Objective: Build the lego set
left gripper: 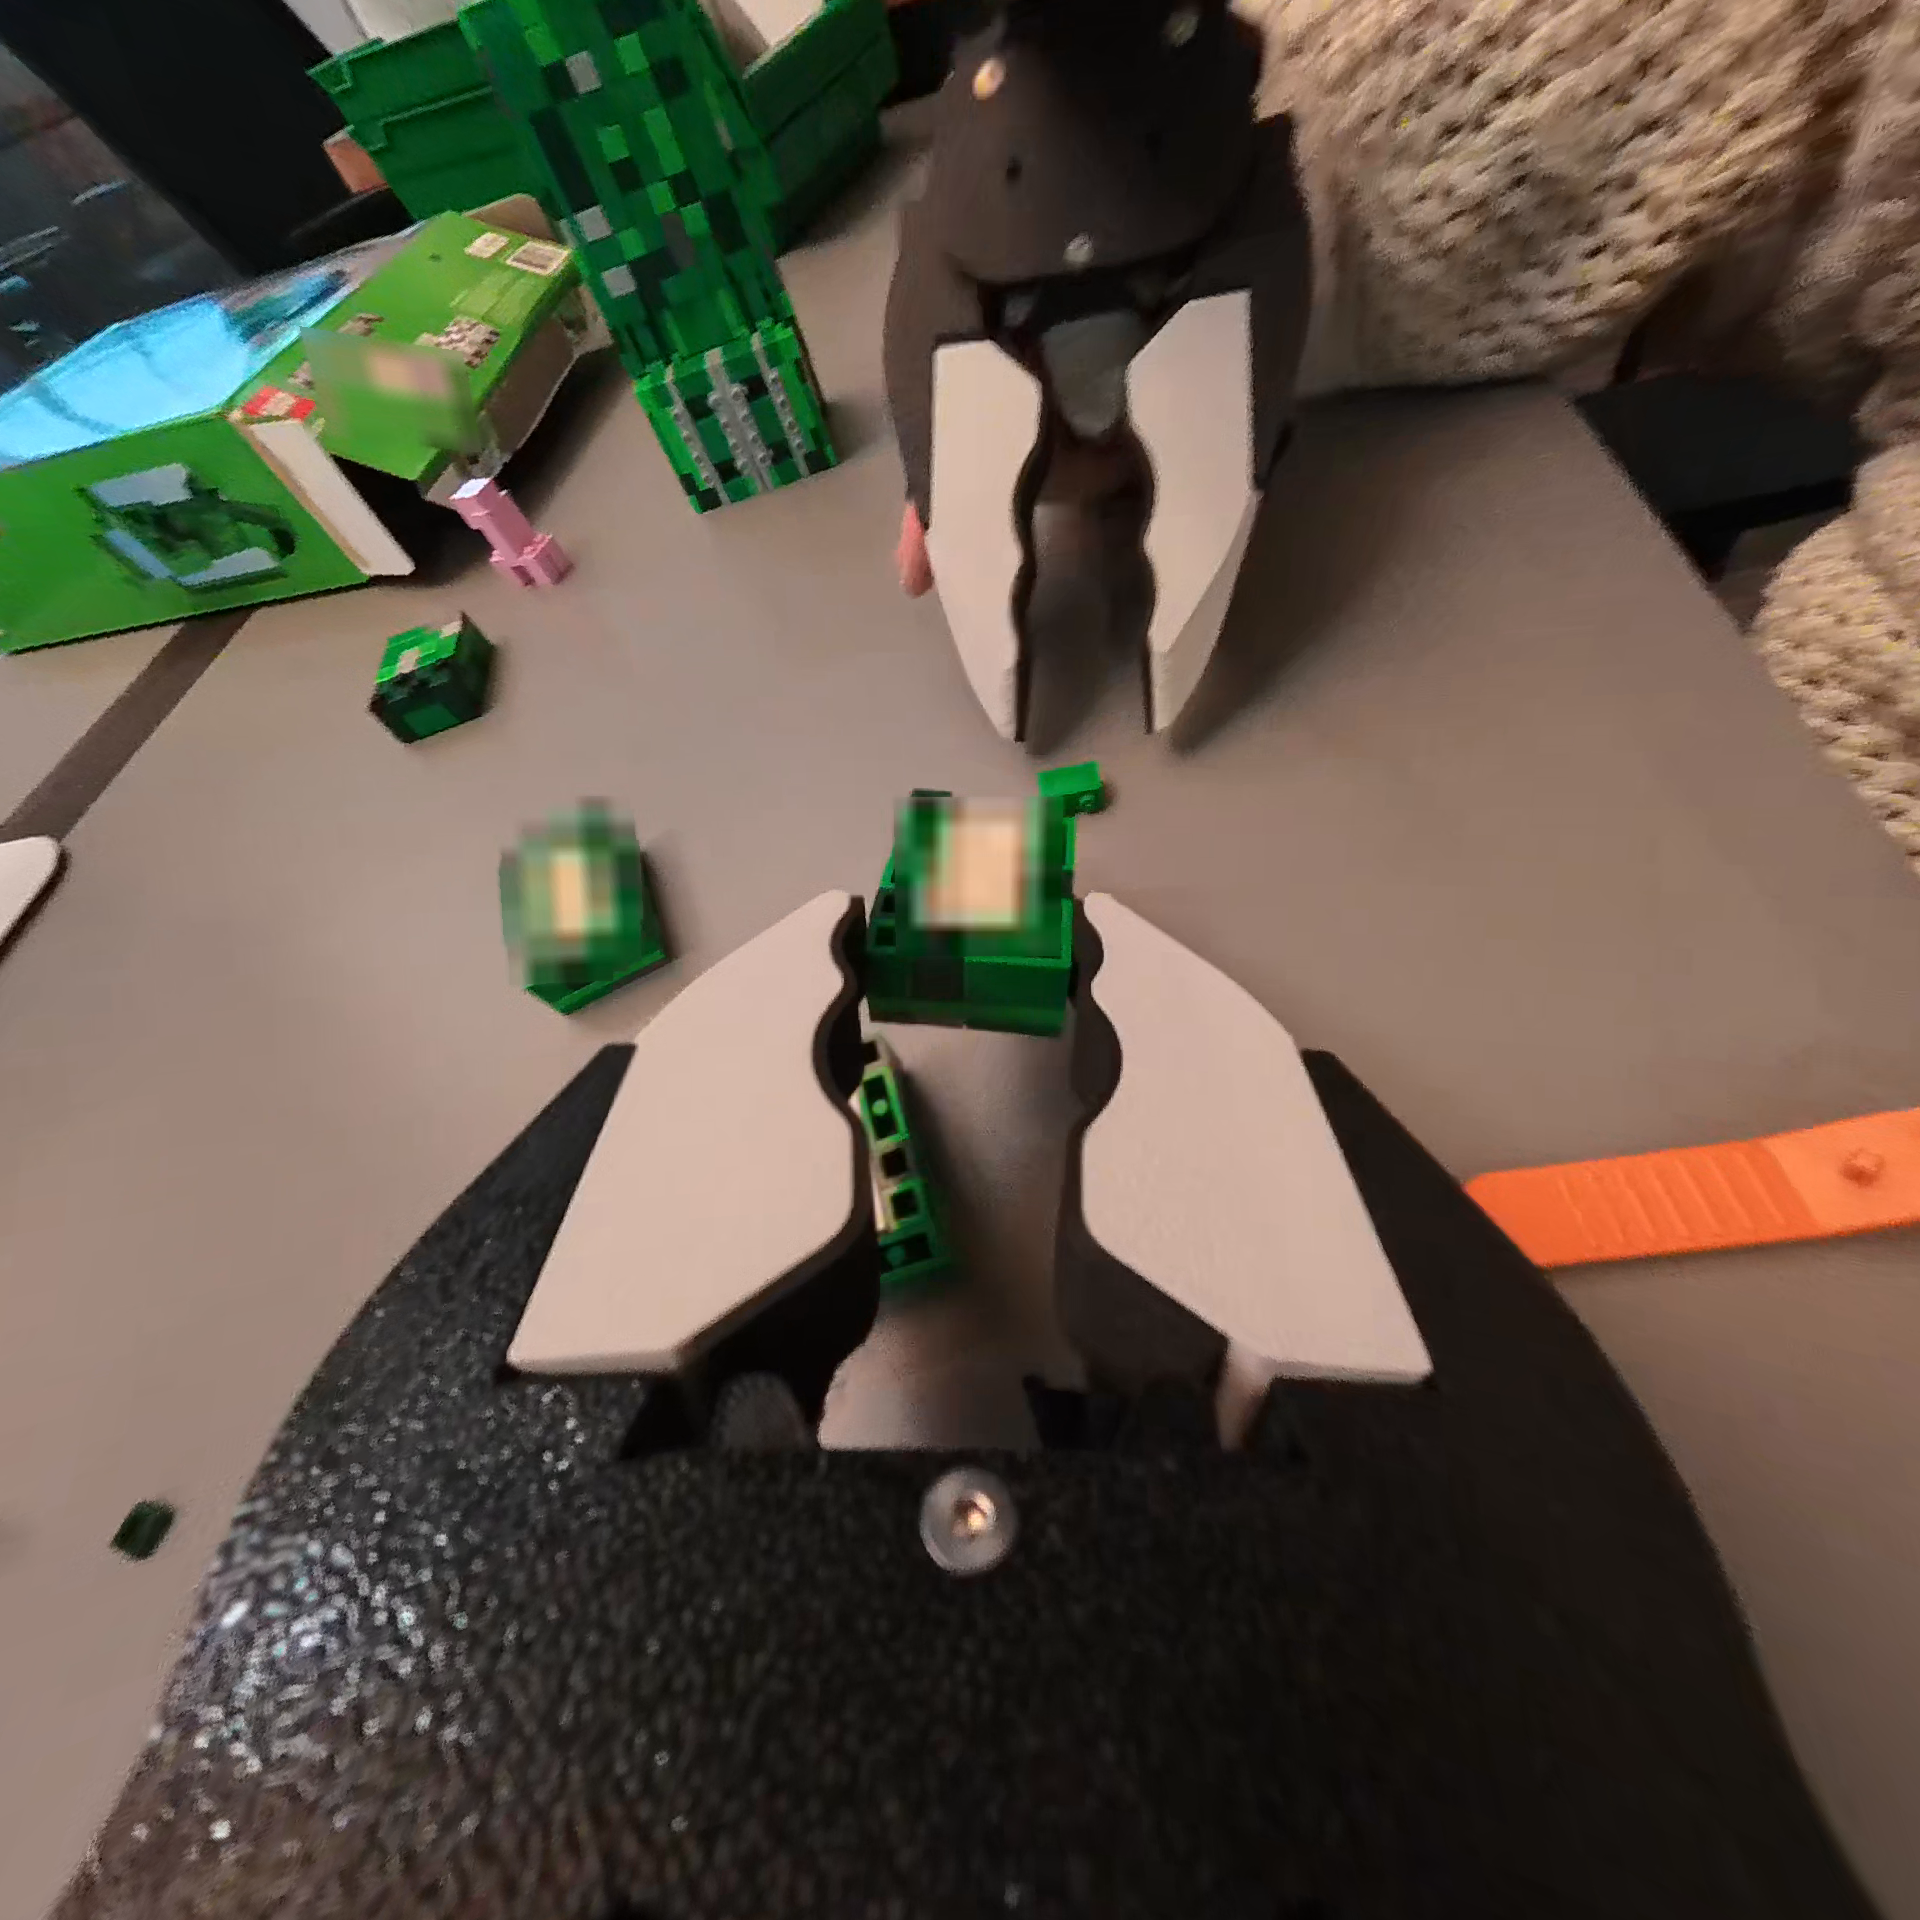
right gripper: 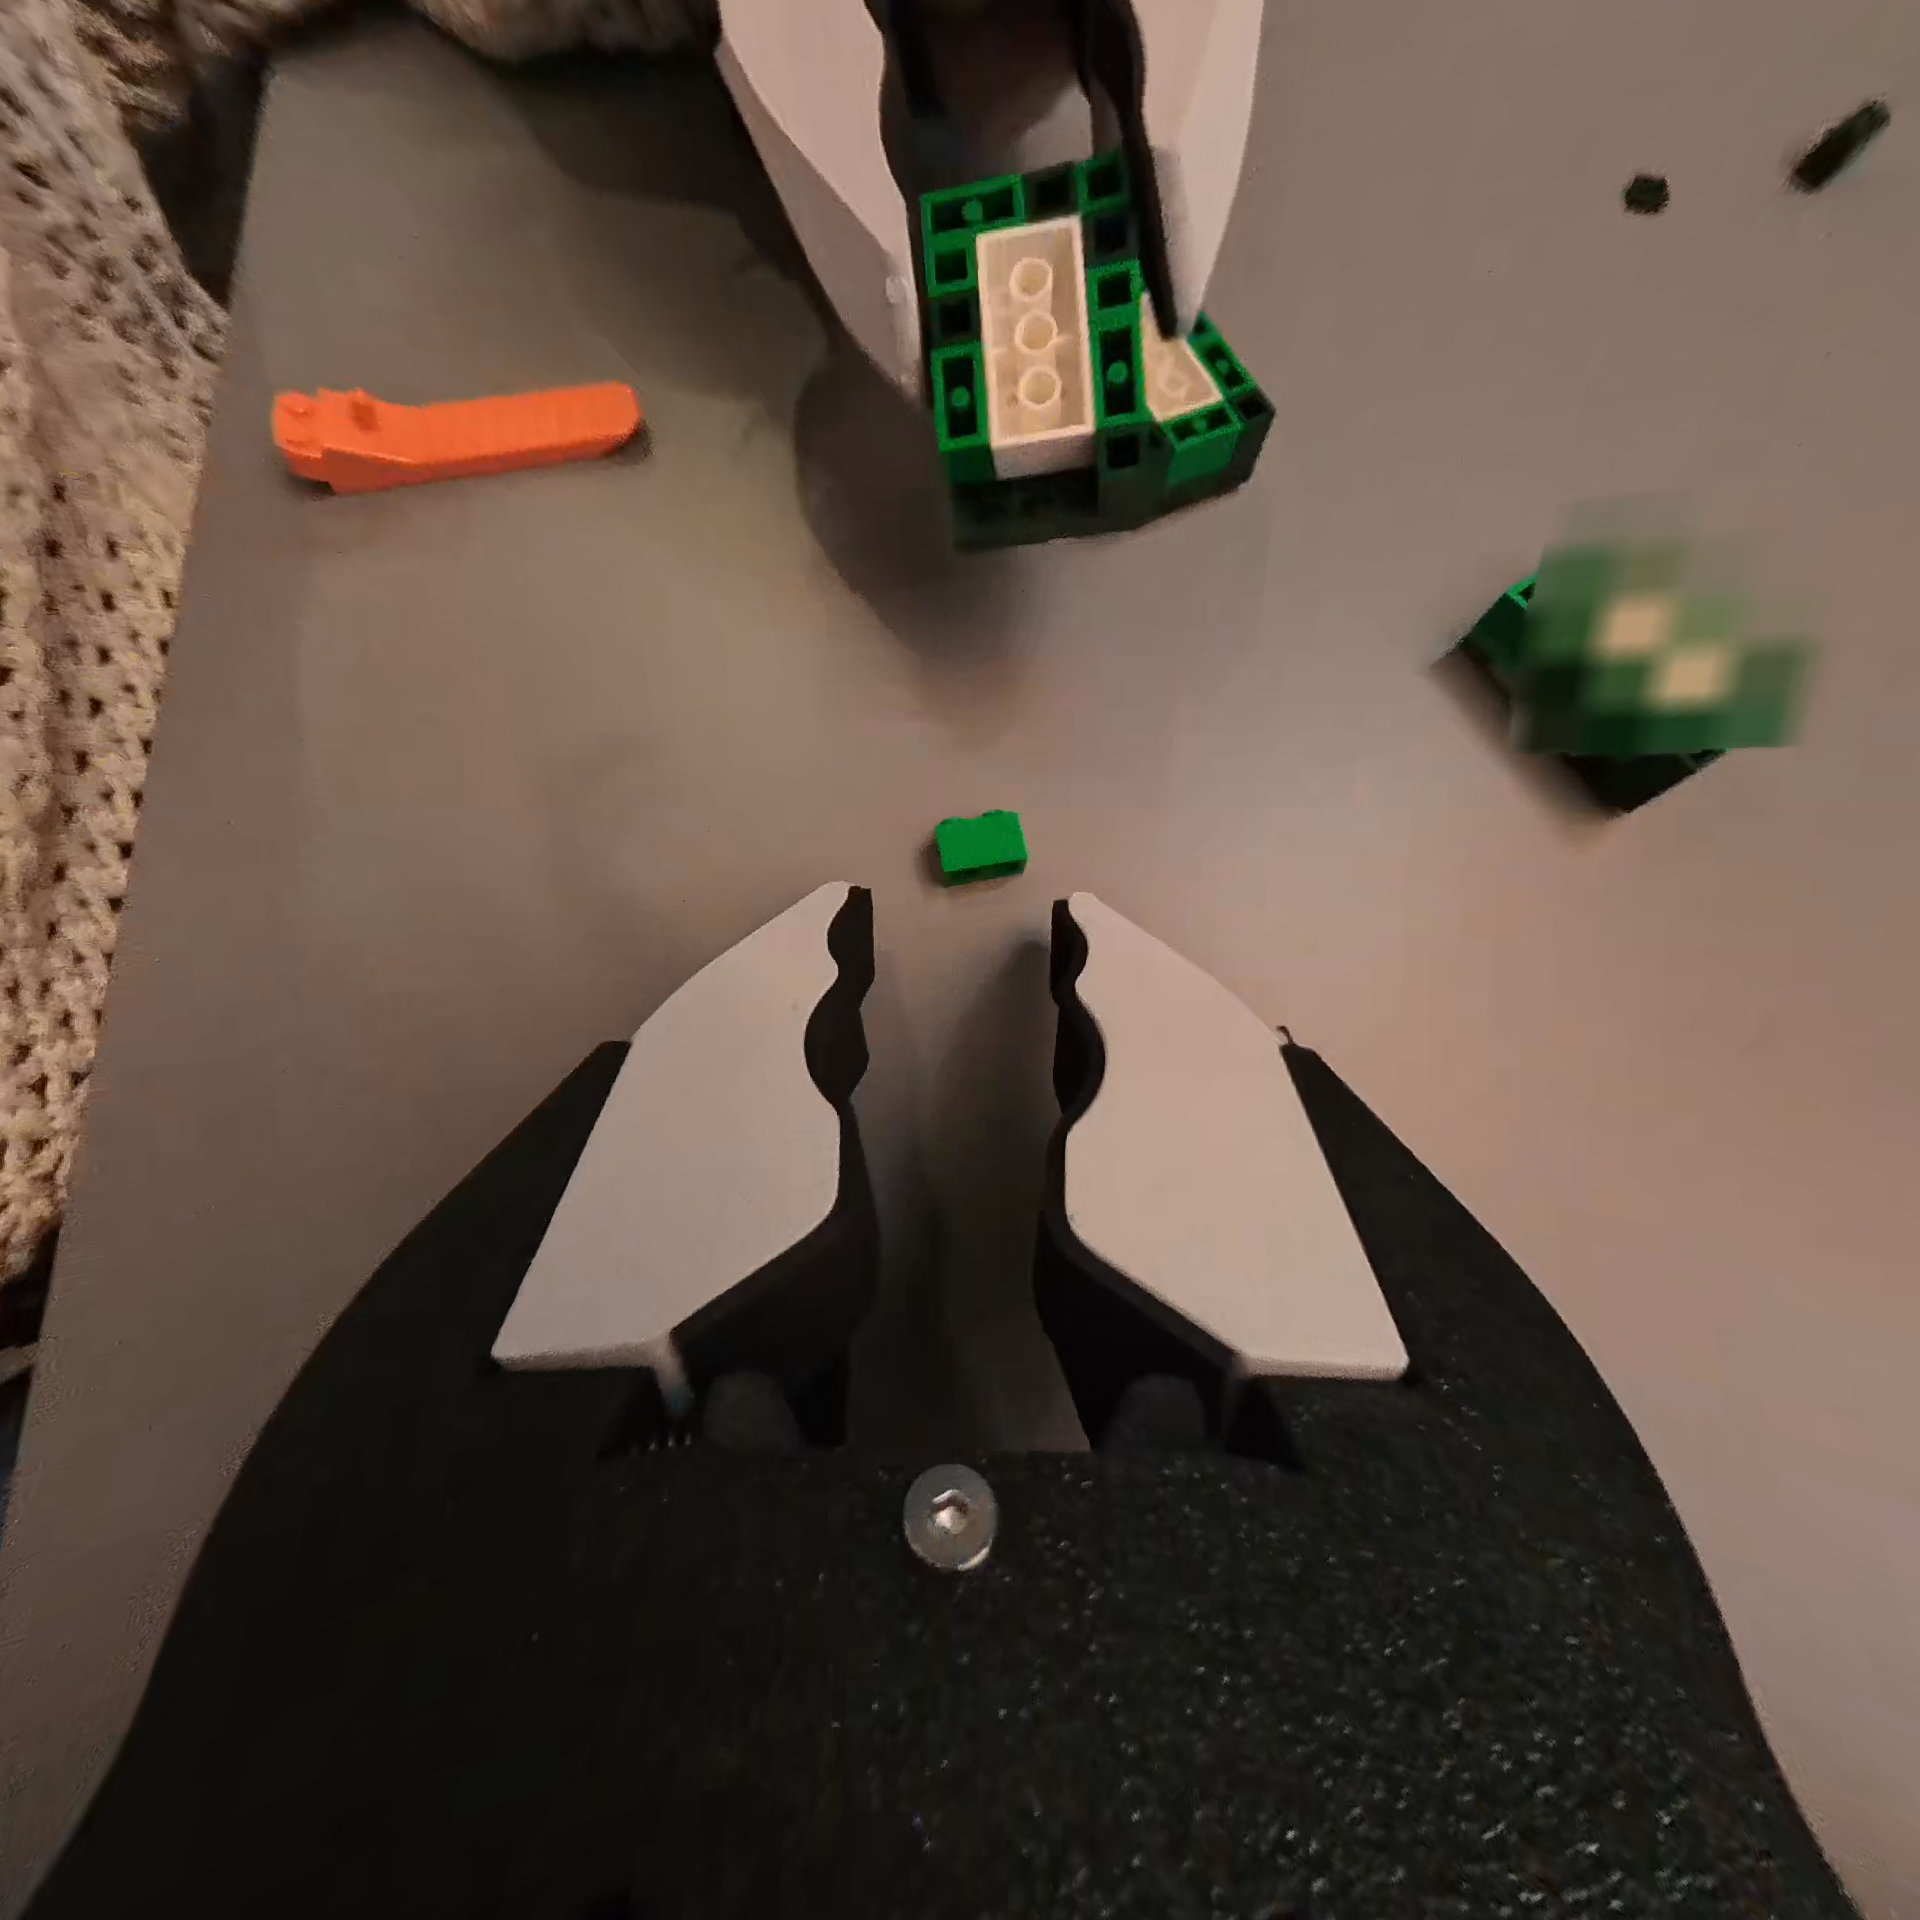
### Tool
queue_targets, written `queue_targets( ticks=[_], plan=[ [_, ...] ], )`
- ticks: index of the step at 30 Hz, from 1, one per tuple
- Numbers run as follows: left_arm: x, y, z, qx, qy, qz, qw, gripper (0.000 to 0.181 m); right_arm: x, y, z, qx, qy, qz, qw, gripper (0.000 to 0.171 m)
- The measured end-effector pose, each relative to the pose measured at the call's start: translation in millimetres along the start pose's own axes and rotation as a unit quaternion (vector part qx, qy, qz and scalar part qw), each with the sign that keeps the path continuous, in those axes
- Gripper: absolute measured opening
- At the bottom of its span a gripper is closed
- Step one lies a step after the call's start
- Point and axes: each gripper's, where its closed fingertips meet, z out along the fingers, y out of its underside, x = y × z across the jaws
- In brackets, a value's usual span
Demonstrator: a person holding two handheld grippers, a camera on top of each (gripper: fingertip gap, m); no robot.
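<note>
Right gripper (right gripper: 961, 914) agape behind small green brick (right gripper: 979, 850), orange separator (right gripper: 452, 436) aside.

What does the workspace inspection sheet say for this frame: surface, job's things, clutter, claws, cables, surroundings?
Surface: grey table, flat, matte.
Job's things: green block assembly between left claw fingers; small green brick loose before right claw; tall green figure standing.
Clutter: orange brick separator, green box, pink figure, stray dark pieces.
Claws: left shut on assembly; right open, empty.
Cables: nothing seen.
Surroundings: knitted fabric, green bins.
</note>
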Motion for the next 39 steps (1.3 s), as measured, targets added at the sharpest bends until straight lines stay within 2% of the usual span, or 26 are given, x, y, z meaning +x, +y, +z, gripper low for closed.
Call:
queue_targets(
  ticks=[7, 10, 11, 14, 18, 22, 26, 30, 36, 39],
  plan=[
    [6.5, -8.7, -2.8, 0.035, 0.038, -0.035, 0.998, 0.036, 2.6, -2.6, 10.2, -0.010, -0.043, -0.028, 0.999, 0.031],
    [4.8, -7.9, -2.9, 0.036, 0.034, -0.039, 0.998, 0.036, 6.1, -2.9, 12.1, -0.019, -0.043, -0.032, 0.998, 0.016],
    [3.0, -7.3, -2.5, 0.035, 0.029, -0.041, 0.998, 0.036, 6.5, -3.0, 12.0, -0.024, -0.045, -0.028, 0.998, 0.016],
    [-8.9, -6.6, -1.2, 0.033, -0.015, -0.051, 0.998, 0.037, 15.2, -10.7, 5.8, -0.058, -0.022, -0.025, 0.998, 0.016],
    [-32.9, -16.2, -6.1, 0.072, -0.122, -0.068, 0.988, 0.036, 30.1, -51.0, -13.0, -0.112, 0.029, -0.068, 0.991, 0.016],
    [-47.5, -34.6, -23.3, 0.150, -0.220, -0.089, 0.960, 0.036, 42.8, -95.6, -29.4, -0.187, 0.053, -0.152, 0.969, 0.016],
    [-43.2, -45.7, -29.9, 0.198, -0.223, -0.112, 0.948, 0.036, 45.3, -130.2, -32.1, -0.245, 0.016, -0.216, 0.945, 0.016],
    [-46.6, -44.1, -32.4, 0.205, -0.225, -0.130, 0.944, 0.036, 47.8, -132.1, -29.9, -0.344, -0.016, -0.257, 0.903, 0.016],
    [-46.6, -43.8, -32.3, 0.206, -0.218, -0.133, 0.945, 0.036, 51.5, -122.7, -24.9, -0.432, -0.029, -0.282, 0.856, 0.016],
    [-44.9, -44.6, -31.3, 0.204, -0.216, -0.127, 0.946, 0.036, 52.3, -122.2, -23.1, -0.445, -0.028, -0.283, 0.849, 0.016]
  ],
)
